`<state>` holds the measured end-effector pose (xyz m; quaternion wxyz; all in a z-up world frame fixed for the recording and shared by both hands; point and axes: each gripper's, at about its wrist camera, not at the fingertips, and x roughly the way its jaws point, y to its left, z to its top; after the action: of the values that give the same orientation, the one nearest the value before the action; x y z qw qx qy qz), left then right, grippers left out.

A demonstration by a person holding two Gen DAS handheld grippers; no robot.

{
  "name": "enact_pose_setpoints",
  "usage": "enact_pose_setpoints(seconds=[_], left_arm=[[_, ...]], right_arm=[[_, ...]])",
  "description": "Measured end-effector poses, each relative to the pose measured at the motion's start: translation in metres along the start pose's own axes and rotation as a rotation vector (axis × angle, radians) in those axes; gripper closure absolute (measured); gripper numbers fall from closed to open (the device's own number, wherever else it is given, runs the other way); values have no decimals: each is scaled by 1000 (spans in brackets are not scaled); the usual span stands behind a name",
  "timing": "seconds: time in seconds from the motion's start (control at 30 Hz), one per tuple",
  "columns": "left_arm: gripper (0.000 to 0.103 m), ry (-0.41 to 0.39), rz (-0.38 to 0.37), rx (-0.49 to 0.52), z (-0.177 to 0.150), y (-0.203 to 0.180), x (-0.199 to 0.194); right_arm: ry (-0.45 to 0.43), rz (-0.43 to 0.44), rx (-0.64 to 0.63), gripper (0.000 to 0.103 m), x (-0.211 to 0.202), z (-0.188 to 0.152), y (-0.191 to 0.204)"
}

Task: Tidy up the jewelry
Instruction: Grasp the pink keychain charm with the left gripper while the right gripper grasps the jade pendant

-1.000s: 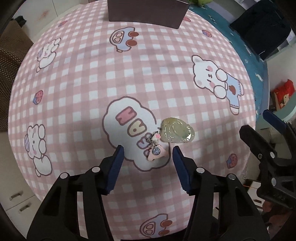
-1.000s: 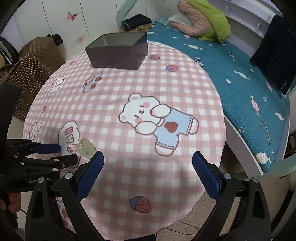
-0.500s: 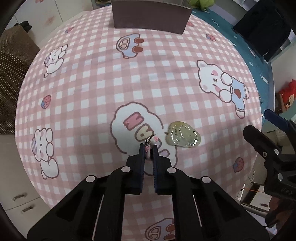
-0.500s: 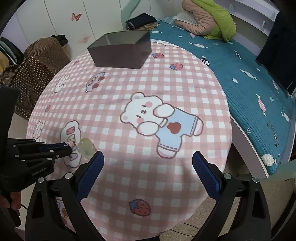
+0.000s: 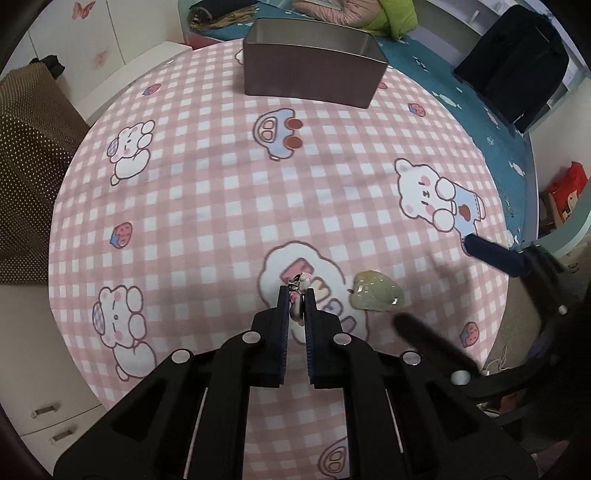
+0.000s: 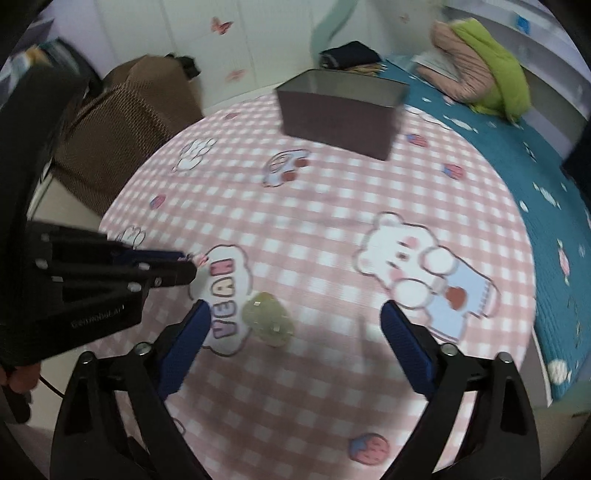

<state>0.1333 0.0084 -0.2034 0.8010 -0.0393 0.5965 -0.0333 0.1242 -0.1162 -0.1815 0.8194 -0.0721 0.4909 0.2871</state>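
Two grippers working: left gripper [image 5: 296, 301] clenched on the pink charm [image 5: 298, 286], lifted for the box [image 5: 314, 62] at the table's far edge. Right gripper [image 6: 295, 325], jaws wide but just narrowing, nothing pinched, straddles the green pendant [image 6: 268, 322] on the cloth [image 5: 229, 192], likely next.

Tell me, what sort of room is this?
Most likely a bedroom, perhaps a child's: a bed with a teal quilt beside a table in a pink bear-print cloth, and butterfly stickers on the white cupboards.

One pink charm [image 5: 296, 291], one green pendant [image 5: 376, 296], one box [image 5: 312, 61], two grippers.
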Motion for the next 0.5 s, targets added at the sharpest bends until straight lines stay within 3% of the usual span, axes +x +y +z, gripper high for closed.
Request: enact_pose_setpoints(seconds=[0.17,0.3,0.5], left_arm=[[95,7,-17,11,-2,12,2],[95,16,-26,23,-4,21,3],[95,8,-27,48,-1,34,2]], right_arm=[[66,-27,-58,41,26,1,18],[106,-63,-87,68,38,-1,26],[136,-77,-50,71,41,5,21]])
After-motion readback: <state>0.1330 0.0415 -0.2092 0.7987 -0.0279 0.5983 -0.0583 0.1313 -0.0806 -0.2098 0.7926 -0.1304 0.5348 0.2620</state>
